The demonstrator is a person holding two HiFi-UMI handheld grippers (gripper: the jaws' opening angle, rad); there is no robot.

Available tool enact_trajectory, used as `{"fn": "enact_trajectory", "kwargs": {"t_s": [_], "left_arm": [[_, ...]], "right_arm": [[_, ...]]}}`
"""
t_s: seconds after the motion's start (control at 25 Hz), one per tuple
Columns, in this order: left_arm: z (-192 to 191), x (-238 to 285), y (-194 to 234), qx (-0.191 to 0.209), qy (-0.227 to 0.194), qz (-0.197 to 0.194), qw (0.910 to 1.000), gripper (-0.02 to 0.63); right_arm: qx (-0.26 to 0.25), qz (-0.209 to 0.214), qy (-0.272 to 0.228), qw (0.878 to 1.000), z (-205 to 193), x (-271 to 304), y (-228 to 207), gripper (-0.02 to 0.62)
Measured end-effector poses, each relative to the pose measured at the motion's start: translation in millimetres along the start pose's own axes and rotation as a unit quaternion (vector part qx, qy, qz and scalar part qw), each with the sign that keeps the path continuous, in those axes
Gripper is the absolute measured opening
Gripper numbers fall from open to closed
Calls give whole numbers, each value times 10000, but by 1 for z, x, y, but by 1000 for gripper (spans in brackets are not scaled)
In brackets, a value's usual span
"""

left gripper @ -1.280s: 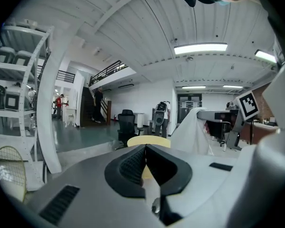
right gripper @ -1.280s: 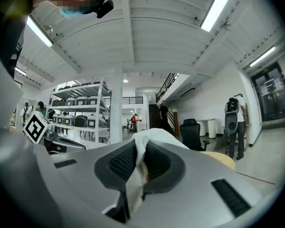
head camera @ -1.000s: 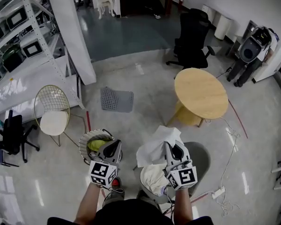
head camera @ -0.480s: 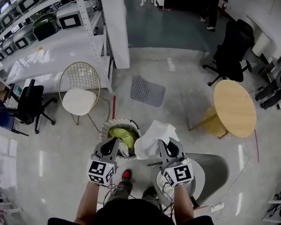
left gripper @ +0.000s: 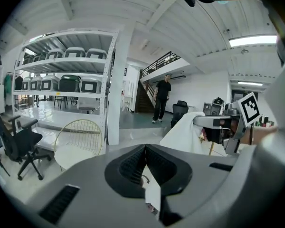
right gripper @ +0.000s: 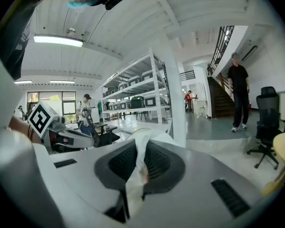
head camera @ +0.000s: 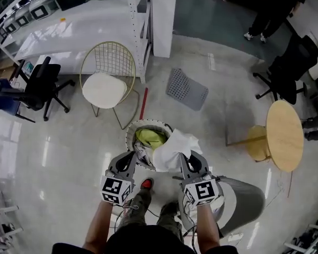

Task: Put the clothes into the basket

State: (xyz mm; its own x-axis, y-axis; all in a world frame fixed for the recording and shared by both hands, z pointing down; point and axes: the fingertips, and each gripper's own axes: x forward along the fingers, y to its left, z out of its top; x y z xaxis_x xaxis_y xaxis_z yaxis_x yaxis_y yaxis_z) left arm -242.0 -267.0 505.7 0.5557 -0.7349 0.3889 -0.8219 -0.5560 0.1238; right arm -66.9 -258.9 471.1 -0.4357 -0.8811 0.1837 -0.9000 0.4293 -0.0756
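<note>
Carrying step: right tool [head camera: 188, 157] clamps the cloth [head camera: 172, 150] — it hangs over the basket [head camera: 148, 123] rim; left tool [head camera: 130, 159] looks closed, empty. Next — centre it, then release.

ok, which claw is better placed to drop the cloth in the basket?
Right. The right claw is shut on the white cloth, which hangs at the basket rim. The left claw is shut, empty, beside it.

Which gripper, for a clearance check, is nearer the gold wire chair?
Left. The left gripper sits below the chair, past the basket; the right gripper, holding white cloth, is farther right.
</note>
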Motion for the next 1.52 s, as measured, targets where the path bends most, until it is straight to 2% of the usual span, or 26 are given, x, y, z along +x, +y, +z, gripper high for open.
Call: {"fn": "enact_trajectory", "kwargs": {"t_s": [0.4, 0.84, 1.16, 1.28, 1.4, 1.52], "left_arm": [[-53, 23, 50, -352, 374, 18, 9987, 8], [-110, 40, 75, -518, 765, -39, 9957, 8], [-121, 33, 85, -539, 892, -25, 9946, 8], [-120, 32, 86, -531, 885, -51, 9946, 8], [-119, 31, 85, -529, 865, -70, 9948, 8], [-117, 30, 81, -514, 824, -105, 9952, 8]], "right_arm": [[277, 175, 994, 9945, -97, 68, 24, 48], [424, 169, 1820, 9822, -199, 114, 33, 48], [597, 235, 2054, 9766, -224, 123, 40, 50], [691, 230, 1994, 9772, -222, 125, 41, 145], [670, 155, 1763, 9819, -210, 126, 40, 173], [677, 189, 1637, 9840, -200, 124, 42, 228]]}}
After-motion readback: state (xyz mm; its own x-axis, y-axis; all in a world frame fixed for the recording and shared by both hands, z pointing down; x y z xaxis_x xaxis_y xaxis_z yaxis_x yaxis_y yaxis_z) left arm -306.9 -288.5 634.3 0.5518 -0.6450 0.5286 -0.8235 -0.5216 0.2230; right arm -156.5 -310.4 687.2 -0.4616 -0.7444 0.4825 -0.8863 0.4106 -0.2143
